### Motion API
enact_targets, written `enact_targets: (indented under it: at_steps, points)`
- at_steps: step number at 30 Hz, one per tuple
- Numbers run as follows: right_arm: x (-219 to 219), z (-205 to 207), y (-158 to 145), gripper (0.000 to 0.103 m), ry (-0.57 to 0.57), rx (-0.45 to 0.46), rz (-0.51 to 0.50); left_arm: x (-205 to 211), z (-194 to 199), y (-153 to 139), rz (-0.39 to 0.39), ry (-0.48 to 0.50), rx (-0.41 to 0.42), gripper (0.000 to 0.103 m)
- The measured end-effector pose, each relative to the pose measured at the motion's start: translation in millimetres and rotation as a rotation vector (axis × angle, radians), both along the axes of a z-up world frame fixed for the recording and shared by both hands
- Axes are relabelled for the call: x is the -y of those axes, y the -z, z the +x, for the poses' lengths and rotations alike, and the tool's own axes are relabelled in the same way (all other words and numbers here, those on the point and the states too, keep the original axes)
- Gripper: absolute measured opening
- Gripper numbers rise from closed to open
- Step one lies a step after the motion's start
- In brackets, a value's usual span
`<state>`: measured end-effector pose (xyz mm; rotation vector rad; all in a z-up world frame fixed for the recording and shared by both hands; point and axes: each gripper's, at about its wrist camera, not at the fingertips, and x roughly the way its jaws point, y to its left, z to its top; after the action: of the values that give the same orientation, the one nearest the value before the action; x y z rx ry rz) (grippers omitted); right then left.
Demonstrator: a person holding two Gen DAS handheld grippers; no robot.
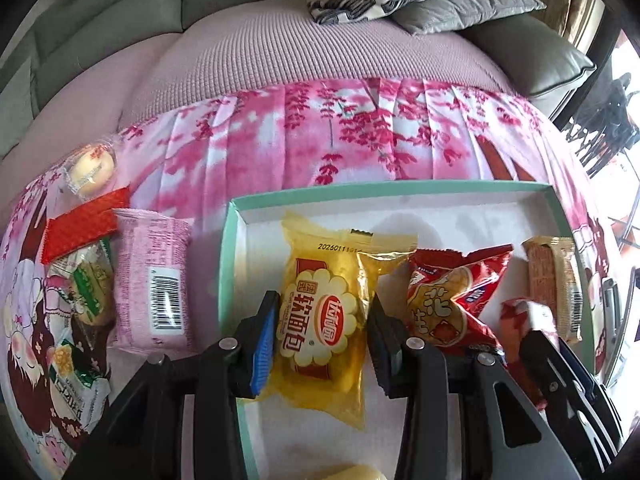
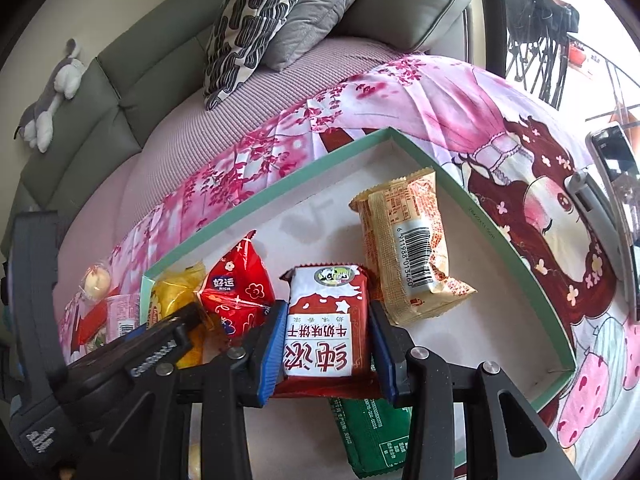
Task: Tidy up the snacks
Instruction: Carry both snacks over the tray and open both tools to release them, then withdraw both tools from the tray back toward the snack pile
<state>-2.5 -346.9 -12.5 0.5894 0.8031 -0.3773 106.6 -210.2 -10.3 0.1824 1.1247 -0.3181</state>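
A teal-rimmed white tray [image 1: 230, 240] lies on a pink floral cloth. My left gripper [image 1: 322, 332] is shut on a yellow soft-bread packet [image 1: 324, 312] inside the tray. Beside it lie a red snack bag [image 1: 452, 300] and a tan wafer packet [image 1: 552, 280]. My right gripper [image 2: 326, 344] is shut on a red-and-white milk biscuit packet [image 2: 326, 324] over the tray [image 2: 520, 248]. The tan packet [image 2: 408, 248], the red bag [image 2: 236, 292] and a green packet [image 2: 372, 436] lie in the tray around it. The right gripper also shows in the left wrist view [image 1: 536, 344].
Loose snacks lie left of the tray: a pink packet [image 1: 154, 280], a red packet [image 1: 84, 226], a round pastry [image 1: 92, 170] and green-white packets [image 1: 86, 288]. Sofa cushions [image 2: 256, 20] sit behind. A phone on a stand [image 2: 616, 184] is at the right.
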Motion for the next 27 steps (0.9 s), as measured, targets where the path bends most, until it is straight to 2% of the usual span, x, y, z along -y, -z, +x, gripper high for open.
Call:
enact_targets:
  at_steps: [5,8,9,10,12,13,15,17,19,21,22,27]
  points:
    - [-1.2,-2.1,-4.9,0.042,0.000,0.010,-0.007,-4.7,-4.6,-16.6,-0.023,0.004,0.031,0.050]
    - [-2.2,-1.7,-5.7,0.042,-0.001,0.003,-0.012,-10.2,-6.2,-23.0,-0.029,-0.003,0.038,0.058]
    - [-2.7,-1.5,-6.1,0.042,-0.001,0.000,-0.017,-12.5,-6.5,-24.9,-0.032,-0.010,0.040,0.064]
    - [-3.1,-1.4,-6.4,0.045,0.001,-0.003,-0.020,-15.6,-6.6,-26.7,-0.035,-0.019,0.043,0.073]
    - [-2.5,-1.5,-6.4,0.058,0.009,-0.014,-0.024,-22.4,-5.9,-29.3,-0.031,-0.047,0.051,0.081]
    - [-2.3,-1.4,-6.5,0.064,0.011,-0.019,-0.030,-26.3,-6.0,-30.9,-0.031,-0.060,0.058,0.081]
    - [-1.8,-1.9,-7.2,0.068,0.023,-0.034,-0.051,-34.3,-6.2,-33.3,-0.032,-0.085,0.069,0.082]
    - [-1.1,-3.2,-7.9,0.081,0.034,-0.038,-0.068,-39.5,-7.2,-33.4,-0.025,-0.097,0.077,0.083]
    - [-0.1,-3.8,-7.5,0.088,0.041,-0.040,-0.076,-44.0,-8.1,-31.9,-0.010,-0.109,0.083,0.089]
    - [0.2,-3.5,-6.9,0.096,0.043,-0.039,-0.080,-49.5,-7.9,-29.7,-0.001,-0.129,0.088,0.091]
    - [0.2,-3.0,-6.7,0.103,0.044,-0.039,-0.082,-53.0,-7.5,-28.7,0.002,-0.140,0.092,0.092]
    - [-0.6,-2.9,-7.6,0.103,0.045,-0.028,-0.094,-61.0,-11.0,-27.9,0.018,-0.169,0.128,0.097]
